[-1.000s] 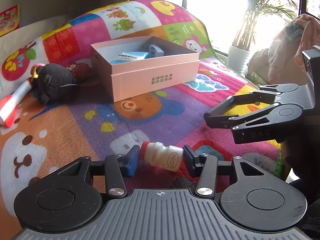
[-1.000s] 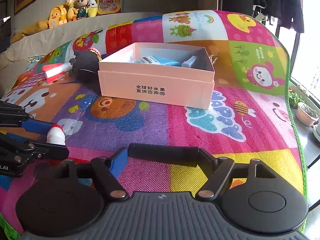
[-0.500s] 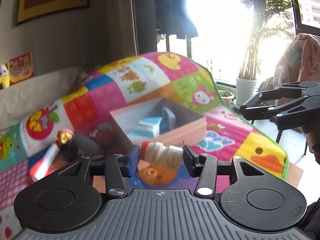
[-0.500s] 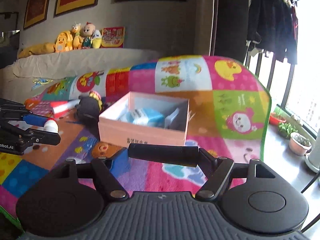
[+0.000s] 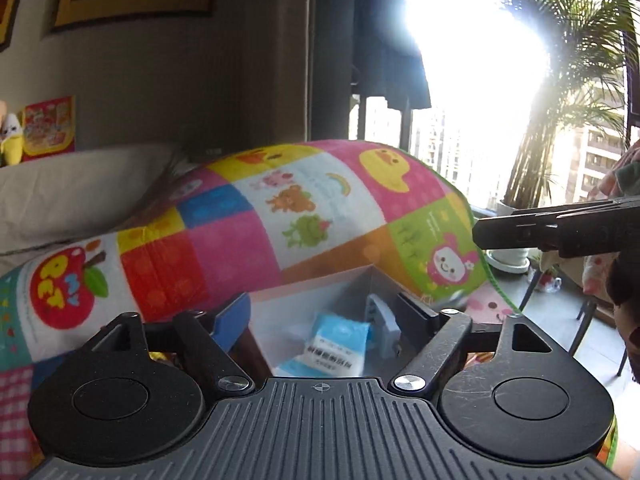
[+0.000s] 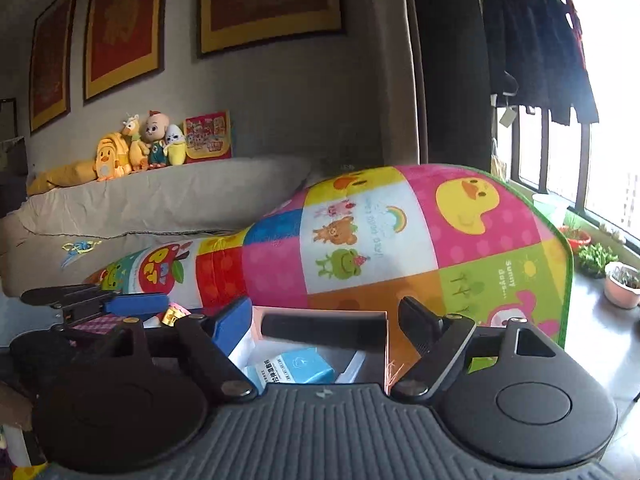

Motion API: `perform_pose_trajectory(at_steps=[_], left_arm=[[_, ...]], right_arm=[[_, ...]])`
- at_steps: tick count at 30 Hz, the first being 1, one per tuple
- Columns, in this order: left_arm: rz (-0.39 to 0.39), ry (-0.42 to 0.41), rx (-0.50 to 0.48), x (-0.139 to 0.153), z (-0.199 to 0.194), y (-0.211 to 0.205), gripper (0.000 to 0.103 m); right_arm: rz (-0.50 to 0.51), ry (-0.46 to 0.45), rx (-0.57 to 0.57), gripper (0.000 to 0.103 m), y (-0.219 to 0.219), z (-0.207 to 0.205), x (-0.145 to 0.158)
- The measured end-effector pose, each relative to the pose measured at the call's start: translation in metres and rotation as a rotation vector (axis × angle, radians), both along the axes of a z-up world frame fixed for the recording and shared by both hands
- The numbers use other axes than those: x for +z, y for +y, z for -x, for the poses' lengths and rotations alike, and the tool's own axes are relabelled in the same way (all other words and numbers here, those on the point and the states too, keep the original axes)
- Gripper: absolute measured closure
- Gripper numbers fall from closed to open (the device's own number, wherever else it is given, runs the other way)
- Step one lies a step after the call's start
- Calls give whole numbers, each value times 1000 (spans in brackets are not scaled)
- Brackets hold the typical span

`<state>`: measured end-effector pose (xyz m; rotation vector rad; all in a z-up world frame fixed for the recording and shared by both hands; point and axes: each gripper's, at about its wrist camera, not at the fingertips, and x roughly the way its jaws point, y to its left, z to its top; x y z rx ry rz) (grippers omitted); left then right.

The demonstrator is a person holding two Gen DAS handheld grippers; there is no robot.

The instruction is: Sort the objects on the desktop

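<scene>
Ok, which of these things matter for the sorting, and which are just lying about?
Job: pink box, blue packet, black bar, left gripper, right gripper.
Lying about: plush toys, framed pictures, potted plant.
</scene>
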<state>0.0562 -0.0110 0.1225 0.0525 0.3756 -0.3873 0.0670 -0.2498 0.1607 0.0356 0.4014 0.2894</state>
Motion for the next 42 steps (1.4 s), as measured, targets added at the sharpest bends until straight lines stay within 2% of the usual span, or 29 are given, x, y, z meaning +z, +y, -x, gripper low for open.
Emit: perform_pose_trajectory(at_steps=[1, 6, 10, 13, 17, 21, 24, 25, 29, 32, 34, 38, 40, 42], left_arm=[[-16, 15, 17, -10, 5, 7, 10], [-96, 146, 73, -66, 22, 34, 10], [-85, 223, 131, -94, 23, 53, 9], [-50, 224, 188, -96, 15, 64, 8], [2, 181, 293, -88, -12, 68, 7], [-42, 167, 396, -89, -55, 63, 6], [-22, 205, 416, -94, -76, 67, 11], [-20, 212, 415, -95, -79, 68, 22], [-55, 206, 382, -94, -71, 68, 31], [-108, 178, 337, -86, -43, 63, 31], [-140, 120, 286, -75, -9, 55, 31], [-205, 3, 115, -46, 56, 29, 30], [-217, 0, 37, -38, 77, 14, 30], [-186, 27, -43, -37, 90, 2, 30]], right_arm=[[-2, 6, 7, 22, 0, 0, -6], [44, 63, 7, 21, 2, 14, -51], [119, 106, 38, 21, 14, 31, -84], [161, 125, 92, 20, 27, 49, -101], [196, 138, 158, 15, 43, 71, -118], [208, 163, 193, 14, 55, 83, -129], [191, 196, 191, 14, 54, 89, -133], [189, 201, 188, 14, 52, 91, -134], [186, 208, 157, 11, 40, 99, -138], [176, 212, 126, 10, 30, 100, -139], [161, 208, 104, 10, 23, 100, -138], [133, 195, 63, 8, 11, 98, -135], [127, 186, 31, 7, 6, 96, -133], [116, 170, -13, 7, 0, 95, -130]])
